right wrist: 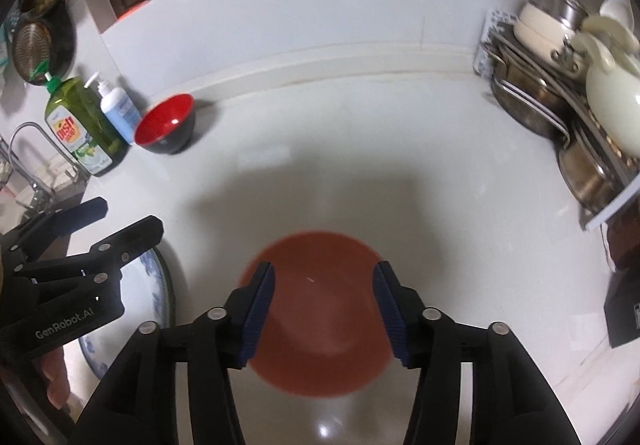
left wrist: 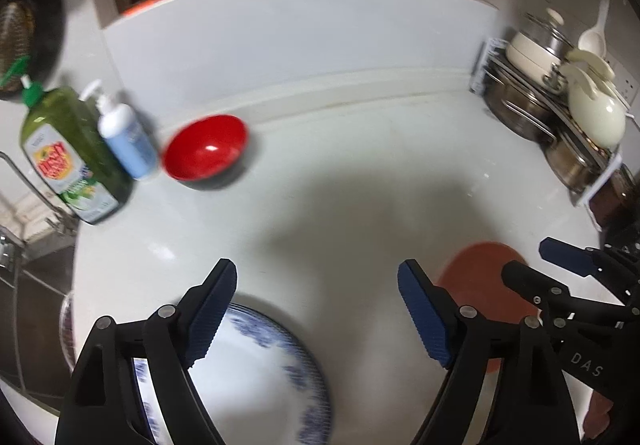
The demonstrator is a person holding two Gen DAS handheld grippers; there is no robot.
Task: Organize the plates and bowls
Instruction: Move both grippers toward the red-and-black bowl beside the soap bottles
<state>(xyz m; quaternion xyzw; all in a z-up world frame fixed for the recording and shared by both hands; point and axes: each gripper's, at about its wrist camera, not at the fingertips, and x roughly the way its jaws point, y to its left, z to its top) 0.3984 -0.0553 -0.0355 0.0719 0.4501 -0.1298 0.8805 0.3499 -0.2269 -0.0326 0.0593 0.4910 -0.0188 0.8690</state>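
My left tool [left wrist: 316, 293] gapes wide, gripping nothing, above the blue-patterned plate [left wrist: 264, 373] at six o'clock. My right tool [right wrist: 324, 297] hangs half open, empty, over the brown plate [right wrist: 320, 309]. Both plates lie on the white bench [right wrist: 360, 149]. The red bowl [right wrist: 166, 123], empty, sits at ten o'clock beside soap bottles [right wrist: 82, 125]; pots [right wrist: 532, 101] fill the rack at two.
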